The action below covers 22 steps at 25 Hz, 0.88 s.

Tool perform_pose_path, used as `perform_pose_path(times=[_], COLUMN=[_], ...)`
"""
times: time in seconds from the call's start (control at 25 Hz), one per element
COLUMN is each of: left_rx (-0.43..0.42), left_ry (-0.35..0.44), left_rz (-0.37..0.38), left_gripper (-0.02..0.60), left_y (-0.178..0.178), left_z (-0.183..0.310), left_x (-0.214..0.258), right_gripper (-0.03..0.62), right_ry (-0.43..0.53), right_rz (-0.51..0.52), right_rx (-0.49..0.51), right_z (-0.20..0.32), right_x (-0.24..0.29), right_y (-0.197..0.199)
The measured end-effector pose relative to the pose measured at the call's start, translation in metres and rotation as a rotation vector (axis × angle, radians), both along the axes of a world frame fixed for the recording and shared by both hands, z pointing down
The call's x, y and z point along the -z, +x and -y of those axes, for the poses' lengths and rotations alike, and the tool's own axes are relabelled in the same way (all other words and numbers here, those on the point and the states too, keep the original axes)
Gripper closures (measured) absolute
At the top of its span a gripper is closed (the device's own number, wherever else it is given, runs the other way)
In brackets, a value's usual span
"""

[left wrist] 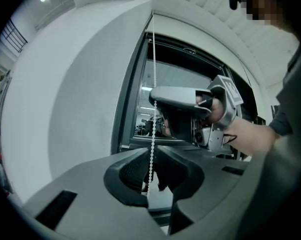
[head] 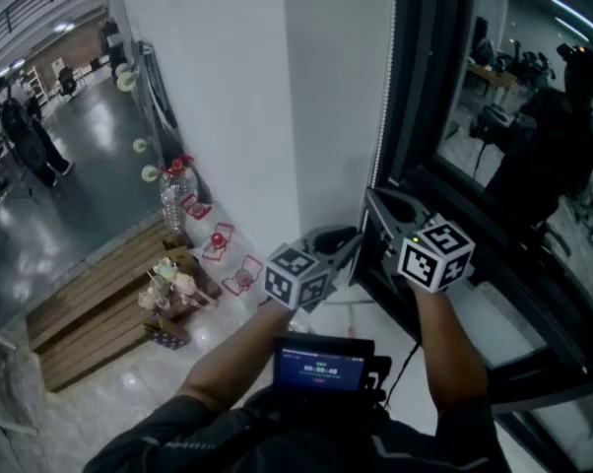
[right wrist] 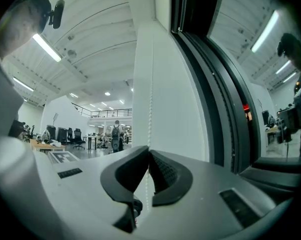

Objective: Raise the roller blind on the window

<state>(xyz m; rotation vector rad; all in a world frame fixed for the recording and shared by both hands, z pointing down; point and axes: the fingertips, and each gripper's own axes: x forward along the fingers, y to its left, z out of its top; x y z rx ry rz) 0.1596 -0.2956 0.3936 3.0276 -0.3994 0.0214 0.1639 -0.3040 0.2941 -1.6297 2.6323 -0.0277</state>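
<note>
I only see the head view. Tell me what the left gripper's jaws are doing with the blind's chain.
Observer: In the left gripper view the left gripper has its jaws apart. The bead chain hangs in the gap and the pads are not pressing on it.
Operator: Now report the right one.
Observer: The right gripper view shows the right gripper shut on the bead chain at its jaw tips.
Operator: Confirm both are on one strand.
Observer: Yes. The left gripper view shows a single strand running down through the right gripper and on into the left gripper's gap below it.
</note>
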Motion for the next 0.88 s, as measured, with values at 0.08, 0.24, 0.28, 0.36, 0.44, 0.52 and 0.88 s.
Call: perform_pose_path(times=[0.08,0.24,0.28,0.36,0.44,0.52,0.88], left_rx=[0.008,0.035,0.04,0.052,0.058,0.06,0.069], left_ry=[0.009,0.007,0.002,-0.002,-0.005,-0.005,-0.016], left_rz=[-0.006,-0.014,-0.016,-0.017,-0.02,-0.025,-0.073], left_gripper=[0.525,0.525,0.525,0.525,0.525,0.525,0.529], left_y=[-0.002,-0.005,-0.006,-0.009,-0.011,-0.013,-0.02], left_z=[0.0,0.003,0.003,0.003,0.004,0.004,0.001], left_x=[0.007,0.016,0.016,0.014,0.015,0.017,0.03], right_gripper=[0.589,0.588,0.582,0.559,0.507,0.484,0.433], right_ry=[0.003,0.028,0.031,0.035,0.041,0.048,0.06], right_rz=[-0.007,0.0,-0.004,-0.017,-0.024,-0.022,-0.018], right_rx=[-0.006,-0.036,-0.05,-0.078,-0.1,-0.113,-0.115], right_z=[0.001,0.007,0.008,0.009,0.011,0.012,0.002], right_x=[0.0,0.002,0.002,-0.001,-0.001,0.0,0.005], right_y=[0.0,0.004,0.006,0.009,0.012,0.015,0.018])
